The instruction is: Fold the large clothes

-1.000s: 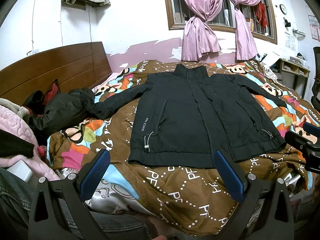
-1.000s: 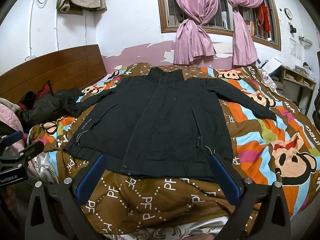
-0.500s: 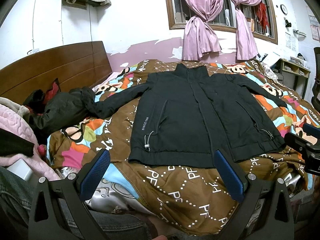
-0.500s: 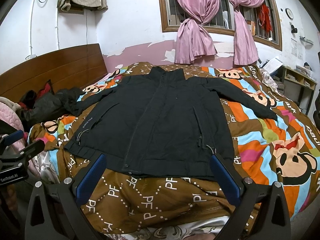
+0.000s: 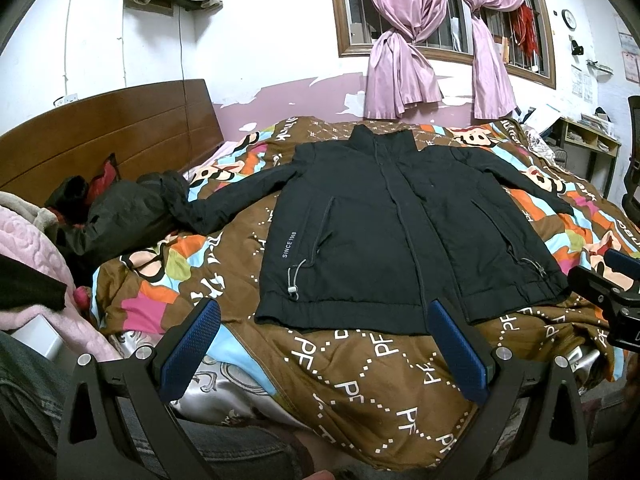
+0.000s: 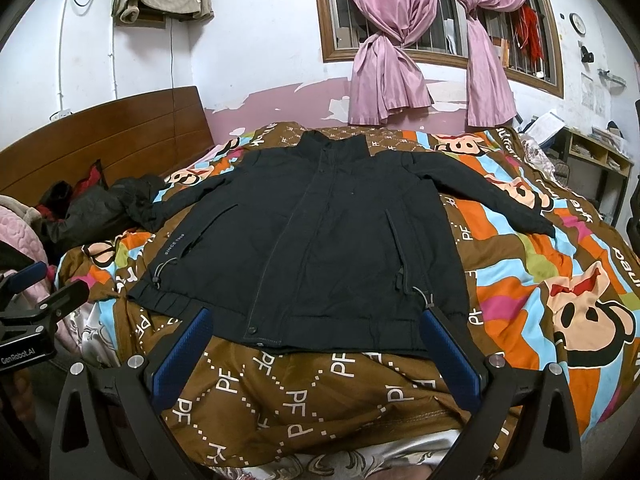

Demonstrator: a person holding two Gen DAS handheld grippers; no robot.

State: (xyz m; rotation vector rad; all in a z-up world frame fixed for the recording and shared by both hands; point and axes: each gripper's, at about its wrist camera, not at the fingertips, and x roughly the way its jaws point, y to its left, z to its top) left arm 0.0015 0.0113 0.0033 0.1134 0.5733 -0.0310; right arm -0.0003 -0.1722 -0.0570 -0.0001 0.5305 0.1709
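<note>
A black zip jacket (image 5: 384,232) lies flat, front up, on the bed with both sleeves spread out; it also shows in the right wrist view (image 6: 316,248). Its left sleeve end (image 5: 200,216) touches a dark pile of clothes. My left gripper (image 5: 324,344) is open and empty, just short of the jacket's hem. My right gripper (image 6: 316,344) is open and empty, also just short of the hem. Each gripper shows at the edge of the other's view: the right one (image 5: 604,280), the left one (image 6: 36,292).
A patterned brown quilt (image 5: 360,380) covers the bed. A dark clothes pile (image 5: 116,216) and pink blanket (image 5: 28,248) lie at the left by the wooden headboard (image 5: 100,128). A desk (image 6: 596,156) stands at the right. A window with pink curtains (image 6: 384,64) is behind.
Both grippers have barely moved; the views have shifted only slightly. The jacket lies as before.
</note>
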